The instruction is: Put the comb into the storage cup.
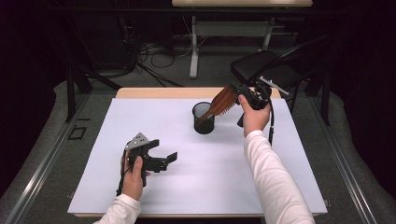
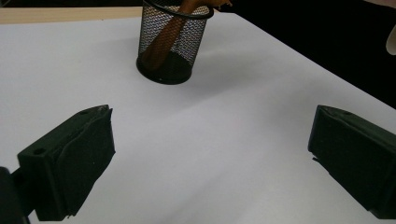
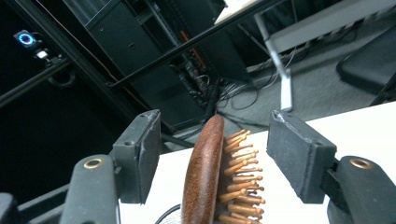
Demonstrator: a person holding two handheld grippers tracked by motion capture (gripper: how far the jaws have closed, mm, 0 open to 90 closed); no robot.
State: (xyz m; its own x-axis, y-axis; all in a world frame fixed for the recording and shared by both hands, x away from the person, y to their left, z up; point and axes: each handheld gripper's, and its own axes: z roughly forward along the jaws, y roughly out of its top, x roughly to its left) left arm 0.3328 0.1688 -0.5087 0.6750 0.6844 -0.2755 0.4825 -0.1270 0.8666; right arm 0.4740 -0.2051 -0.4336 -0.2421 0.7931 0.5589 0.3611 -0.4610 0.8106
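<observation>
Right gripper view: brush (image 3: 203, 177) stiff, light wood between your spread right gripper (image 3: 212, 158) jaws, untouched; pinch head edges. Cup (image 1: 203, 117) at 12; left gripper (image 1: 164, 156) spread, empty.

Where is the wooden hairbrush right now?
In the high view the wooden hairbrush stands tilted at the table's far right of centre, its handle down in the black mesh cup and its bristled head between the jaws of the right hand-held gripper.

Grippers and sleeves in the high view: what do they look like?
Both arms wear white long sleeves. The left gripper and right gripper are black with blocky padded jaws, each topped by a grey three-cornered plate and trailing a black cable.
</observation>
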